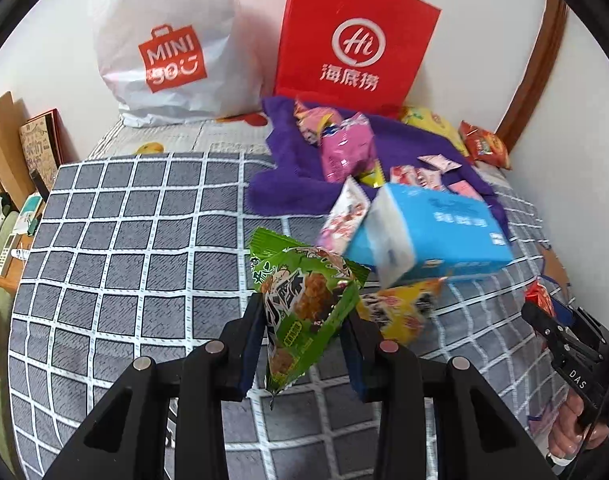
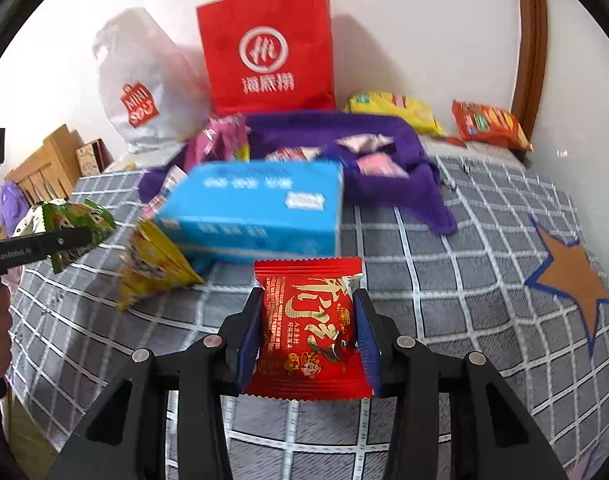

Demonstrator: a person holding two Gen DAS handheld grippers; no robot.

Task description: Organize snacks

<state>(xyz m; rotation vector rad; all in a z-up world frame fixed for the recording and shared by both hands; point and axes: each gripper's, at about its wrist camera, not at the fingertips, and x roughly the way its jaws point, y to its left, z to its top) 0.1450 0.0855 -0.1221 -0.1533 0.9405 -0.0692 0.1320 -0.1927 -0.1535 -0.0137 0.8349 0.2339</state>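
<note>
Through the left wrist camera, two bags stood against the wall: one white plastic bag (image 1: 164,52) and one red paper bag (image 1: 354,40). One purple towel (image 1: 288,168) lay in front of them on the grey checked bedspread (image 1: 116,240), strewn with several pink packets, their number hard to tell through the blur. One blue box (image 1: 436,232) sat tilted just ahead, with one yellow packet (image 1: 400,312) partly under its near edge. The green snack packet (image 1: 308,308) was a puffed pillow pouch with a cartoon face and pictured brown pieces, hanging at a slant above the bedspread. The left gripper (image 1: 304,336) had its jaws partly closed, clamping that packet by its lower half.

From the right wrist camera, the same two bags, one towel and one blue box (image 2: 256,208) appeared, with one yellow packet (image 2: 152,268) leaning at the box's left corner. By the far wall lay one yellow pack (image 2: 396,114) and one orange pack (image 2: 490,124), near each other. The red snack packet (image 2: 308,332) was flat and square, with gold lettering and crimped top and bottom edges. The right gripper (image 2: 308,328) pinched it upright between both blue pads, jaws at about the packet's width, above the bedspread (image 2: 444,280).
</note>
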